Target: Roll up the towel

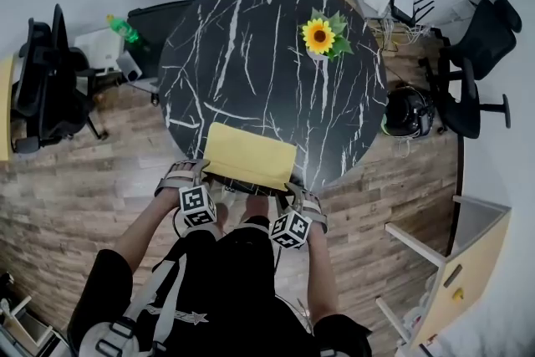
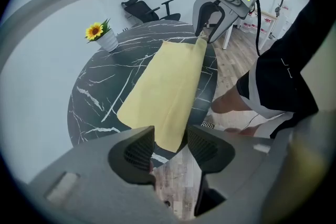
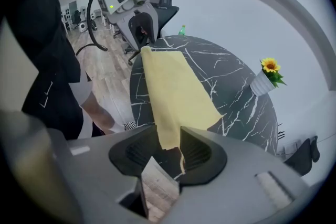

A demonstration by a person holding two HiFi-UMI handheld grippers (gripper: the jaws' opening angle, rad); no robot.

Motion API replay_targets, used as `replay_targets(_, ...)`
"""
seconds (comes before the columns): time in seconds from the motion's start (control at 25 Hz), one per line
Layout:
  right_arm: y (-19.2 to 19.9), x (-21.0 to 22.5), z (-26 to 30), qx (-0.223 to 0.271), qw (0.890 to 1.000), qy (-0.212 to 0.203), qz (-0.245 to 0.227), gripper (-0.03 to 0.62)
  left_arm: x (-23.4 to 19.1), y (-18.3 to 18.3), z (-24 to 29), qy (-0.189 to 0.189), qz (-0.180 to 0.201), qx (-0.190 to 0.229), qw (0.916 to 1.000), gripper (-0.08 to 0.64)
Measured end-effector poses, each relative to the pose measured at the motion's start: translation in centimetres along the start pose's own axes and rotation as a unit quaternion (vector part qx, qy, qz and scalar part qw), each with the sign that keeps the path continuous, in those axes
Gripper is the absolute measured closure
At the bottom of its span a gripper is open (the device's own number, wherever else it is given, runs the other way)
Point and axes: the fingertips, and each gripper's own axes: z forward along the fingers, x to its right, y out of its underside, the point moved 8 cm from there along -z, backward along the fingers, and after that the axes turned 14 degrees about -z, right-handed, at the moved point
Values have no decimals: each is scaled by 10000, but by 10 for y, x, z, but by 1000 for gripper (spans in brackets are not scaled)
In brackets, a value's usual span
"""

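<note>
The yellow towel [image 1: 249, 156] lies flat and unrolled at the near edge of the round black marble surface [image 1: 251, 54]. It is right in front of the person, with its long side running along that edge. The left gripper [image 1: 192, 174] stands over the towel's near left corner, pointing steeply down. Its fingers [image 2: 134, 152] are spread wide with the corner showing in the gap, and neither pad presses the cloth. The right gripper [image 1: 298, 193] stands the same way at the near right corner. Its fingers [image 3: 202, 152] are parted a little less, with the corner between them, not pinched as far as I can see. Toward the far right edge of the surface a potted sunflower [image 1: 320, 38] stands upright, well apart from the towel. Around the surface, black office chairs [image 1: 50, 88] stand on the wooden floor [image 1: 75, 180]. A green bottle [image 1: 123, 28] sits off the surface, past its far left edge.
</note>
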Motion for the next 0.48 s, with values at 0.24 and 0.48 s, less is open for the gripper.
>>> replay_targets(0.24, 1, -13, 9, -26, 10000, -94, 19, 453, 9, 5, 10, 104, -13, -28, 9999, 364)
replay_targets(0.48, 4, -17, 18, -70, 9999, -117, 51, 453, 11, 9, 20, 90, 41, -98, 9999, 391)
